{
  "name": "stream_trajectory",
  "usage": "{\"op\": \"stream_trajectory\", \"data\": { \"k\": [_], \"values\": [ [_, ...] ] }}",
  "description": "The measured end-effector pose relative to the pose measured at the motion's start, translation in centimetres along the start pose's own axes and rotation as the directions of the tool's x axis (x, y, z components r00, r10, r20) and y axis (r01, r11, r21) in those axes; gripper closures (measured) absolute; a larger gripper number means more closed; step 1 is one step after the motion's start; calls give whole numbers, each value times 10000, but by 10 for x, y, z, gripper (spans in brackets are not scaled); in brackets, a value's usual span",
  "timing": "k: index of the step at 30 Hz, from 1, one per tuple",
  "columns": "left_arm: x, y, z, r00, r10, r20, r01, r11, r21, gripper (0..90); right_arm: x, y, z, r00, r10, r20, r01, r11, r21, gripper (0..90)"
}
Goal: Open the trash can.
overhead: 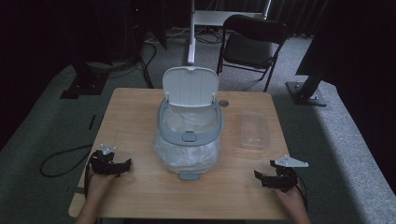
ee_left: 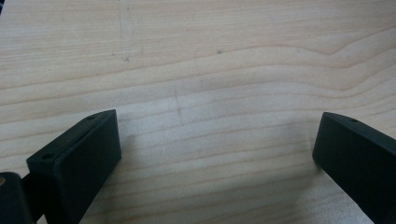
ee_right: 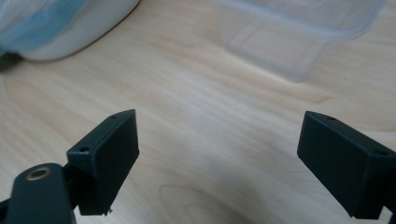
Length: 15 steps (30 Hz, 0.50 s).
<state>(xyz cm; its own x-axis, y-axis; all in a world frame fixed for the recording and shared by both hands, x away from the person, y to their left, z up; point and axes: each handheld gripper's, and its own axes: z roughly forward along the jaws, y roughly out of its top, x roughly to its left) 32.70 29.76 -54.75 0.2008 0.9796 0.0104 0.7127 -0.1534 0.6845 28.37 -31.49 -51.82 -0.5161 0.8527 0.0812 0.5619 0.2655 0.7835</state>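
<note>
Black jaws spread wide on my left gripper (overhead: 122,166) and my right gripper (overhead: 261,179) — both empty, low over the wooden bench (overhead: 140,196). Between them stands the lined bin (overhead: 188,140), lid up; the clear tray (overhead: 255,129) lies just beside it.

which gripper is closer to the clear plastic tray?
Right. The right gripper sits near the table's front edge just below the clear plastic tray. The left gripper is across the table, with the lidded bin between it and the tray.
</note>
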Motion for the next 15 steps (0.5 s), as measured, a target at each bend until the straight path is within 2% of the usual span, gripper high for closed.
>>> {"op": "stream_trajectory", "data": {
  "k": [1, 2, 9, 15],
  "values": [
    [0, 0, 0, 10000, 0, 0, 0, 10000, 0, 18, 0, 0, 0, 10000, 0, 0, 0, 10000, 0, 121],
    [0, 0, 0, 10000, -5, -2, 5, 10000, -36, 18, -6, 6, -6, 9994, 230, 271, -226, 9996, -159, 121],
    [-1, 0, 1, 10000, -24, -33, 24, 10000, -21, 18, -21, 22, -14, 9954, 715, 631, -681, 9962, -543, 121],
    [-1, 0, 0, 10000, -61, -59, 61, 10000, -26, 18, -36, 35, -14, 9905, 1209, 660, -1151, 9897, -847, 121]
  ]
}}
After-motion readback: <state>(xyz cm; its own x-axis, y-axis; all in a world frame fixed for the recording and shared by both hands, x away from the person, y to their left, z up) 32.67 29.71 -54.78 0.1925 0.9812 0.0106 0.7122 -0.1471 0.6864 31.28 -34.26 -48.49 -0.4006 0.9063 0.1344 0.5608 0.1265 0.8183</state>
